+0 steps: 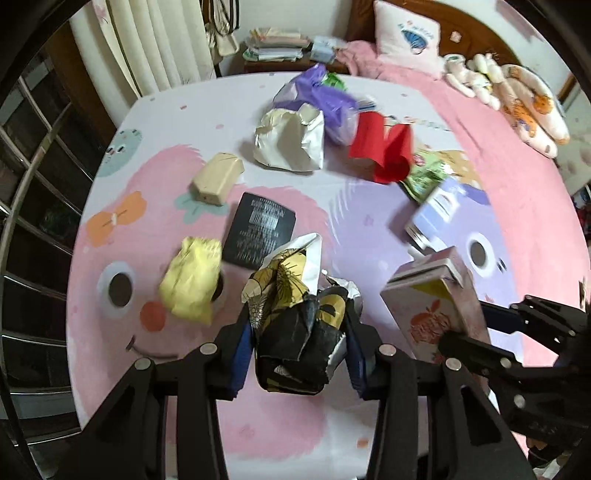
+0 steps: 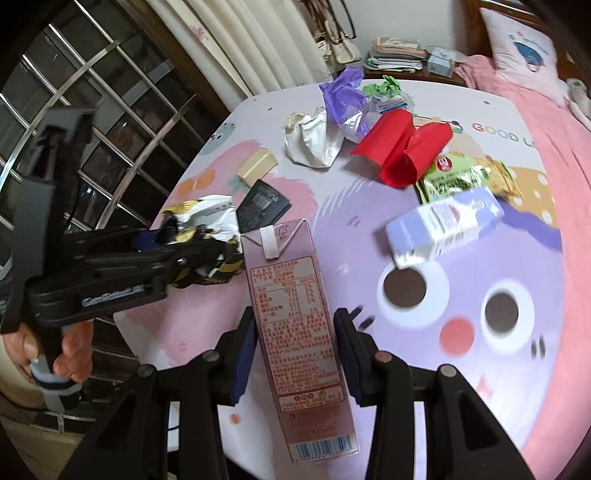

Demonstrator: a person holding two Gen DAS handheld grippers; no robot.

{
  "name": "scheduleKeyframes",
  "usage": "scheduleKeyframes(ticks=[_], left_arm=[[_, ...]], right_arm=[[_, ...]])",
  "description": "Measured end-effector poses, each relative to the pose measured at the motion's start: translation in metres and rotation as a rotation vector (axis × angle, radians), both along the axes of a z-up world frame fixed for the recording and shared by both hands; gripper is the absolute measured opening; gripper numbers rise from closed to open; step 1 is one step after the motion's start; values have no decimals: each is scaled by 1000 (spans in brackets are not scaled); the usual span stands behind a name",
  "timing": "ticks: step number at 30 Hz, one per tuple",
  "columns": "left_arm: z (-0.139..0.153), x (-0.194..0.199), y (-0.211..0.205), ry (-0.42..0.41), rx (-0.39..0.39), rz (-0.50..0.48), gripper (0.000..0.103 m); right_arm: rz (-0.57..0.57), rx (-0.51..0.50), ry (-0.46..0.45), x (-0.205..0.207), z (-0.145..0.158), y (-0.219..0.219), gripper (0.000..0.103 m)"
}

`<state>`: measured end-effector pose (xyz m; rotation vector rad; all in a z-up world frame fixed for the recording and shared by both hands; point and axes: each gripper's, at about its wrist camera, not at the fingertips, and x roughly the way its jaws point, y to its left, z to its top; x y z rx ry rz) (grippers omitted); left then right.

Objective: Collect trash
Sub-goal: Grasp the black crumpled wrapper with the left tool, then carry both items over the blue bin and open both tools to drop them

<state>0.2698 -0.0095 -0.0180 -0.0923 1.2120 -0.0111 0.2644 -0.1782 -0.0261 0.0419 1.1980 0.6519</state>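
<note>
My left gripper is shut on a crumpled black-and-yellow wrapper and holds it above the bed. That gripper and its wrapper also show at the left of the right wrist view. My right gripper is shut on a pink drink carton, held upright; the carton shows at lower right in the left wrist view. Trash lies on the cartoon bedsheet: a yellow wrapper, black card, beige box, white crumpled bag, purple bag, red sheet, green snack packet, lilac carton.
The bed's left edge meets a barred window and curtain. A bedside table with stacked papers stands at the back. A pillow and plush toys lie at the bed's far right.
</note>
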Motion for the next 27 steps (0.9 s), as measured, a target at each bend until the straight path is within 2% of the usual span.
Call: scheduleKeyframes(ticks=[7, 14, 20, 24, 27], left_arm=[[32, -94, 20, -96, 43, -79, 42], [35, -180, 44, -138, 62, -124, 42], [16, -228, 59, -77, 47, -114, 43], [-4, -249, 62, -25, 28, -111, 43], [-23, -262, 59, 5, -14, -116, 43]], right_arm=[[-107, 15, -21, -81, 13, 16, 41], [-178, -17, -40, -168, 13, 33, 41], [-219, -48, 14, -232, 1, 37, 41], [-230, -80, 55, -257, -11, 36, 41], [-249, -96, 100, -270, -29, 32, 41]])
